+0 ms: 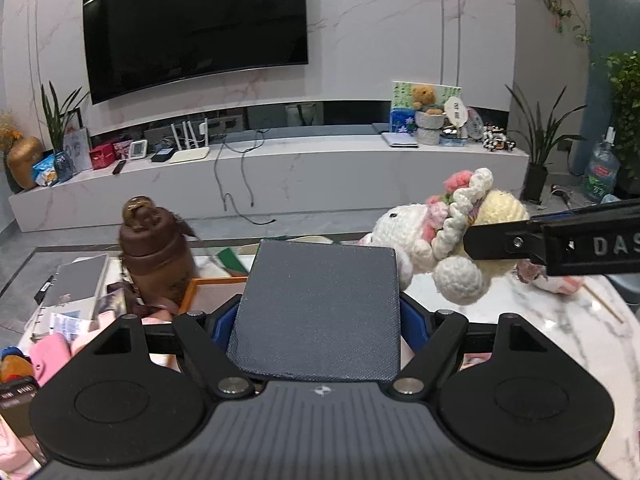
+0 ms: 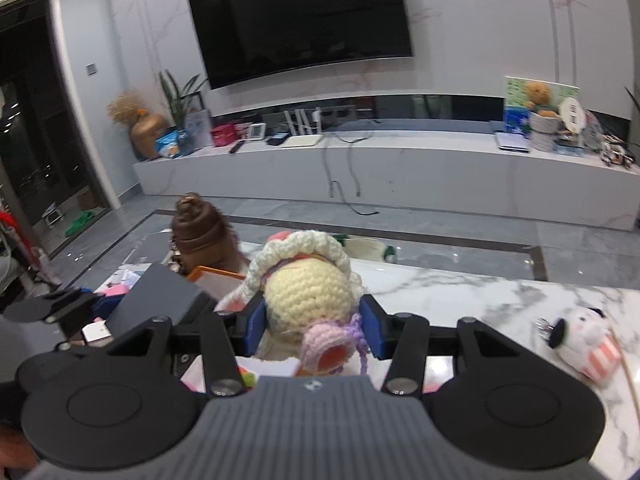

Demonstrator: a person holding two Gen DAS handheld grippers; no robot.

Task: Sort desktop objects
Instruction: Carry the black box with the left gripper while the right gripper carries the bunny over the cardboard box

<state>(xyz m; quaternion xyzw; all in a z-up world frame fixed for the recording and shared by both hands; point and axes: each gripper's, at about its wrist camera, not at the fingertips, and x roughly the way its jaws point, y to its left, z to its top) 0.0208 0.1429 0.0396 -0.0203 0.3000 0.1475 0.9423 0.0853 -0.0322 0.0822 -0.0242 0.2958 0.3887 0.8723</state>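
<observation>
Here, two hand-held tools are lifted above a white marble worktop, each gripping one thing. The left tool is closed on a flat, square, dark grey case with a finely textured cover and rounded corners; its blue pads press both side edges. The right tool is closed on a crocheted doll: a round cream-yellow body, a white ruffled bonnet edge, a white head and round white foot, pink flowers, and a pink and lilac knitted piece hanging toward the camera. Seen from the left tool, the doll hangs in the air just right of the case, above the worktop.

Left of the case stands a brown bottle with a rounded lid, touching an orange-rimmed tray. Further left of the case lie notebooks and pink items, crowded together. Well to the right of the doll, a small white plush toy with a pink striped base lies on the worktop.
</observation>
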